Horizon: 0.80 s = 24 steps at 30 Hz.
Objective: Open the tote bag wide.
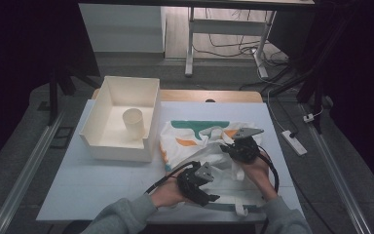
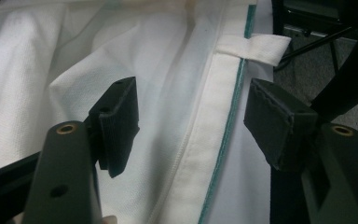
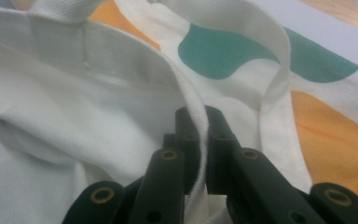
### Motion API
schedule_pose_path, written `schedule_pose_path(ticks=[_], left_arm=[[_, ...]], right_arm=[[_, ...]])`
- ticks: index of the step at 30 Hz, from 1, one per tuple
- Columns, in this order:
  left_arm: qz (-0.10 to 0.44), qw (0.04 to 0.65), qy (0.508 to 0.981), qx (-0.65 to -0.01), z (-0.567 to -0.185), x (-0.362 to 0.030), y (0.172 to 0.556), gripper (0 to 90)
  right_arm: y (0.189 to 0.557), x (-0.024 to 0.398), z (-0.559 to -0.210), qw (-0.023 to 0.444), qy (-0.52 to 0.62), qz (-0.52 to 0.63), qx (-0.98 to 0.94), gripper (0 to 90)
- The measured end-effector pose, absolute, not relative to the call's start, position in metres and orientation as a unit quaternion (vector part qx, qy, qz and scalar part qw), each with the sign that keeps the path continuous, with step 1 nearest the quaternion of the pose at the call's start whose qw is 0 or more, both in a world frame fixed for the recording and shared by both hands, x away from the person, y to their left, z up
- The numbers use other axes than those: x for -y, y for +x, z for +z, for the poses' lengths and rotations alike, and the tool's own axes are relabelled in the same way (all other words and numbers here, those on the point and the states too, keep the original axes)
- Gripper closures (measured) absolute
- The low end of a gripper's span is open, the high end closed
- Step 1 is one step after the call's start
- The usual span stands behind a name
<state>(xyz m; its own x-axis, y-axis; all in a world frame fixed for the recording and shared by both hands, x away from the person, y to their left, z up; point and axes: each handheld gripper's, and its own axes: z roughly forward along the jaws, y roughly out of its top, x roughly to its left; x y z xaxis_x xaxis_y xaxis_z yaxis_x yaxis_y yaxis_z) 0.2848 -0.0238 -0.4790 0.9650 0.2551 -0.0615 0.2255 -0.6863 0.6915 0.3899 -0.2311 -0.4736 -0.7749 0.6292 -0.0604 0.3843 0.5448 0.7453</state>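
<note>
A white cloth tote bag (image 1: 195, 141) with green and orange shapes lies on the table's right half. My left gripper (image 1: 210, 197) hovers over the bag's near edge, open. In the left gripper view its jaws (image 2: 191, 112) straddle the bag's green-trimmed hem (image 2: 209, 140) without touching it, and a strap end (image 2: 261, 46) lies just beyond. My right gripper (image 1: 232, 146) sits near the bag's middle. In the right gripper view it (image 3: 204, 121) is shut on a folded white edge of the bag (image 3: 193, 100), next to a loose strap (image 3: 279, 70).
A white open box (image 1: 102, 141) stands at the table's left with a pale cup (image 1: 134, 122) upright inside it. The table's near edge runs just below the bag. On the floor to the right lies a power strip (image 1: 293, 142) with cables.
</note>
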Motion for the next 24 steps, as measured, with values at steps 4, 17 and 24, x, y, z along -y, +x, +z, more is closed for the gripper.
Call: schedule_pose_path(ticks=[4,17,24], left_arm=[[0.019,0.366,0.921,-0.13,-0.484,0.027,0.285,35.5],[0.032,0.337,0.932,-0.133,-0.497,0.034,0.287,27.9],[0.043,0.33,0.935,-0.126,-0.499,0.037,0.285,18.8]], right_arm=[[0.39,0.231,-0.474,0.163,0.293,0.376,-0.864,86.0],[0.39,0.232,-0.475,0.158,0.296,0.384,-0.86,86.0],[0.39,0.232,-0.475,0.158,0.296,0.383,-0.861,86.0]])
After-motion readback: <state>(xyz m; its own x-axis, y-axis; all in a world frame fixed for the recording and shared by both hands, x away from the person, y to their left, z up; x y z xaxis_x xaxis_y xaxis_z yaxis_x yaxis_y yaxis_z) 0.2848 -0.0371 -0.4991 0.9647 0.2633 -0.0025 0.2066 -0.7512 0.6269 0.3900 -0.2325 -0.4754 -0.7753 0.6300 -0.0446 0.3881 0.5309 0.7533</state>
